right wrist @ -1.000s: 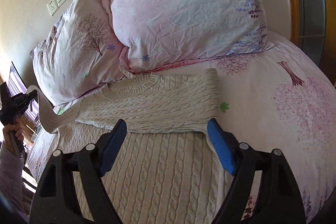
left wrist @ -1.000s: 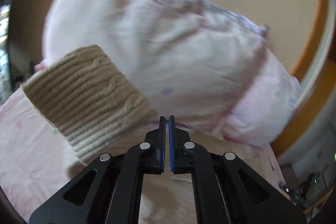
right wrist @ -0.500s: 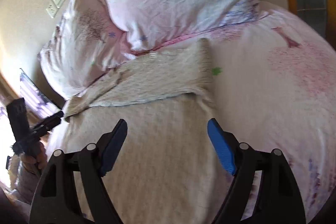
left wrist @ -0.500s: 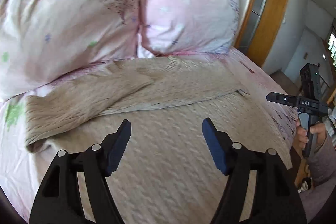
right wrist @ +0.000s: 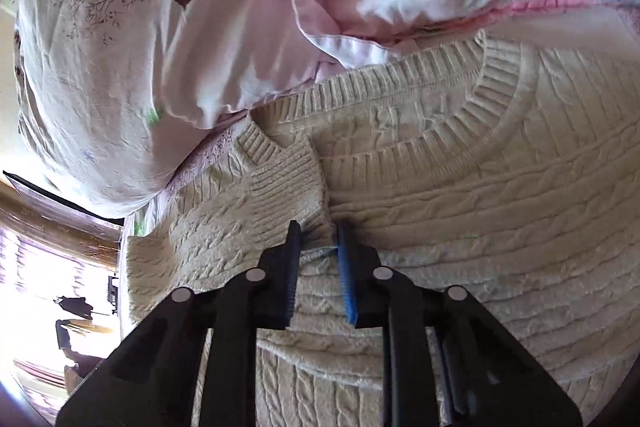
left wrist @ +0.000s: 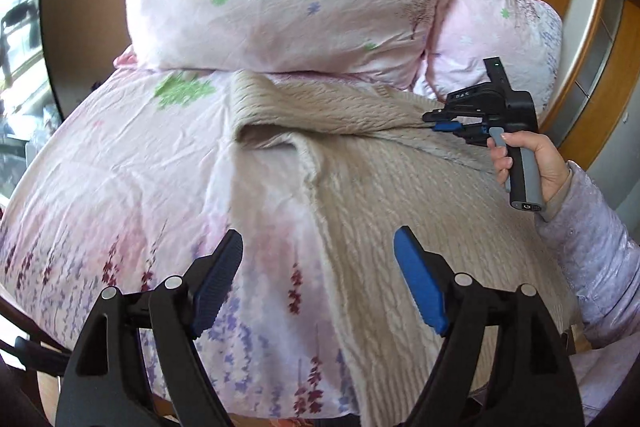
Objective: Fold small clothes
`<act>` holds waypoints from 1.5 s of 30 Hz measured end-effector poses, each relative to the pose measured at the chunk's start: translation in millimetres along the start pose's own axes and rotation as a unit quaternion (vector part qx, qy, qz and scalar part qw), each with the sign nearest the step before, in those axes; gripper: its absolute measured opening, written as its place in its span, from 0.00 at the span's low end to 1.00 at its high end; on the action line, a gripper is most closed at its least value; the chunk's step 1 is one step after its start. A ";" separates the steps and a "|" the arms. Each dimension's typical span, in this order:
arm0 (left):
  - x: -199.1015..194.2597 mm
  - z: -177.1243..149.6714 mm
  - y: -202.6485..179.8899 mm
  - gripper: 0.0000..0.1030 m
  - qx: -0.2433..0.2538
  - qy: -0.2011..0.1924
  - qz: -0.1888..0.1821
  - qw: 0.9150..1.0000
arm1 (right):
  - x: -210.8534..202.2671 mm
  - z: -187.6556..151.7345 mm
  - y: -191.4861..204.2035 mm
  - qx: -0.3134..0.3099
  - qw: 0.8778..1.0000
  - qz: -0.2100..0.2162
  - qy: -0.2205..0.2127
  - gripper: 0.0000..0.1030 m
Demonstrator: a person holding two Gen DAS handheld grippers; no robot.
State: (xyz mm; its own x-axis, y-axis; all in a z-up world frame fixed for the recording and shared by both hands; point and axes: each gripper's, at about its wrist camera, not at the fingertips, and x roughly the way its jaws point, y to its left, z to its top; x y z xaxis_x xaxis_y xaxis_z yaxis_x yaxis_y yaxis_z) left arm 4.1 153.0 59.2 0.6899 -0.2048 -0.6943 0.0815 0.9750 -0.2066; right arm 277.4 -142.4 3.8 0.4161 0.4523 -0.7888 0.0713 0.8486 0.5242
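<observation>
On the pink floral bed (left wrist: 120, 187), the right gripper (right wrist: 318, 239) clamps its fingers on the cream cable-knit sweater's (right wrist: 480, 227) ribbed cuff (right wrist: 286, 183). Likely sleeve-folding: that cuff should cross the body next, while the left gripper (left wrist: 318, 283) hovers, fingers apart.

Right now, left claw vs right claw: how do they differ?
Left claw is wide open, holding nothing; right claw is closed on a fold of the cream sweater. Left hovers over the sweater's edge and the floral sheet; right is near the collar. Both have blue pads.
</observation>
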 end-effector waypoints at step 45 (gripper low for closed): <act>57.5 97.5 -18.0 0.07 -0.076 -0.054 -0.182 0.979 | -249.8 -47.3 -155.9 0.055 0.953 0.193 -0.228 0.07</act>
State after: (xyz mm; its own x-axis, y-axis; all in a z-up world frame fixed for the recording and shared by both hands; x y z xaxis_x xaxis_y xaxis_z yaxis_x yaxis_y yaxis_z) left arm 112.4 132.0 90.3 0.7077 -0.5173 -0.4811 0.2326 0.8136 -0.5328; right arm 119.5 -374.8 103.9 0.7790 0.5378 -0.3223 -0.0822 0.5972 0.7979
